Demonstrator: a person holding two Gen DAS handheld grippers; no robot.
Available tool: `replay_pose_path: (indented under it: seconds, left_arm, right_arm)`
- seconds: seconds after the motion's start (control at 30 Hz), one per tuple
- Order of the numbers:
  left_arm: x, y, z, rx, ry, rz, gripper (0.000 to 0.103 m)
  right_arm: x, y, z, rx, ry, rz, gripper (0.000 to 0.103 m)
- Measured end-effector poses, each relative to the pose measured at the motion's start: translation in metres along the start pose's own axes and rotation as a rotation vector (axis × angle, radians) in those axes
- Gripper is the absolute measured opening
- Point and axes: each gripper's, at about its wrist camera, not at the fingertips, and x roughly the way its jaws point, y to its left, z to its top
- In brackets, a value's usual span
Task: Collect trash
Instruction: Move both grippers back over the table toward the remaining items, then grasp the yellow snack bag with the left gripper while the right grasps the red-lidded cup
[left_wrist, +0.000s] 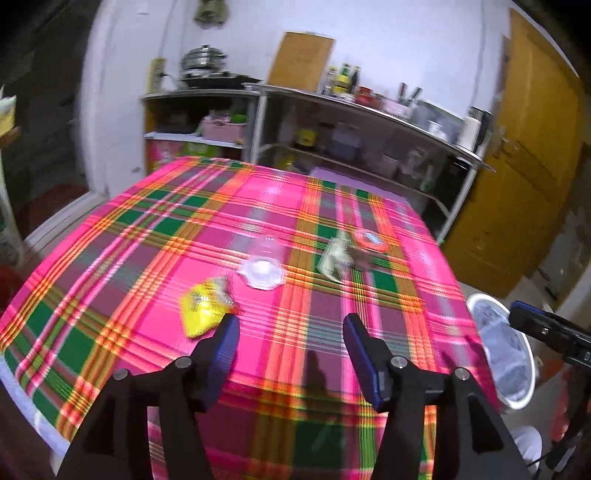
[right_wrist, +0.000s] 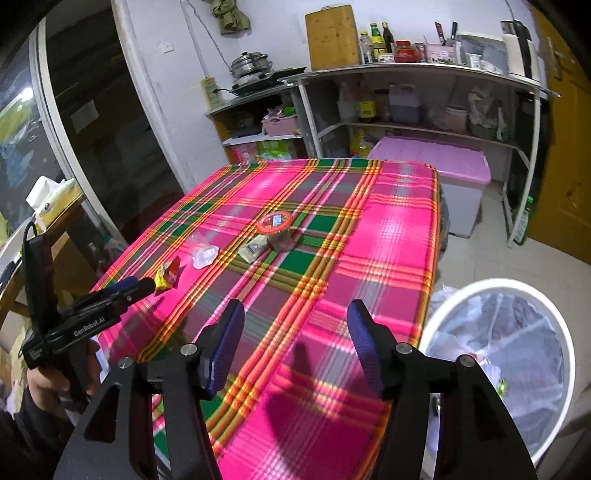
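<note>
The yellow wrapper (left_wrist: 201, 308) lies on the near left part of the table (left_wrist: 373, 325), which carries a pink, green and orange plaid cloth. The left gripper (left_wrist: 290, 330) hovers low over the cloth with its jaws spread wide and nothing between them; its left finger tip sits just beside the wrapper, though motion blur makes it hard to tell whether they touch. In the right wrist view the same gripper reaches in from the left, its tip at the wrapper (right_wrist: 168, 277).

Farther in lie a clear plastic lid (left_wrist: 261, 274), a crumpled greenish packet (left_wrist: 337, 258) and a red-lidded jar (right_wrist: 277, 232), the packet just beside the jar.

The right gripper (right_wrist: 295, 334) hangs above the table's near right area, jaws spread and empty. Beside the table's right edge stands a white trash bin (right_wrist: 567, 354) lined with a clear bag.
</note>
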Motion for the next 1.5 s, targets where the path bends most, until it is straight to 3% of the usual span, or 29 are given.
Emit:
replay_pose_path:
  seconds: [0.43, 0.73, 0.9, 1.13, 1.5]
  left_arm:
    - [0.040, 0.051, 0.008, -0.111, 0.050, 0.073, 0.061]
    - [0.065, 0.061, 0.012, -0.155, 0.102, 0.086, 0.061]
    - [0.071, 0.057, 0.013, -0.130, 0.107, 0.103, 0.061]
    - [0.073, 0.053, 0.014, -0.107, 0.109, 0.102, 0.047]
    - [0.071, 0.053, 0.012, -0.110, 0.105, 0.082, 0.037]
  right_arm:
    - [0.038, 0.008, 0.032, -0.046, 0.014, 0.012, 0.065]
    - [0.075, 0.016, 0.047, -0.109, 0.058, 0.006, 0.066]
    - [0.096, 0.019, 0.056, -0.143, 0.078, 0.005, 0.066]
    - [0.122, 0.026, 0.064, -0.189, 0.101, 0.003, 0.067]
    - [0.157, 0.033, 0.076, -0.189, 0.140, -0.016, 0.064]
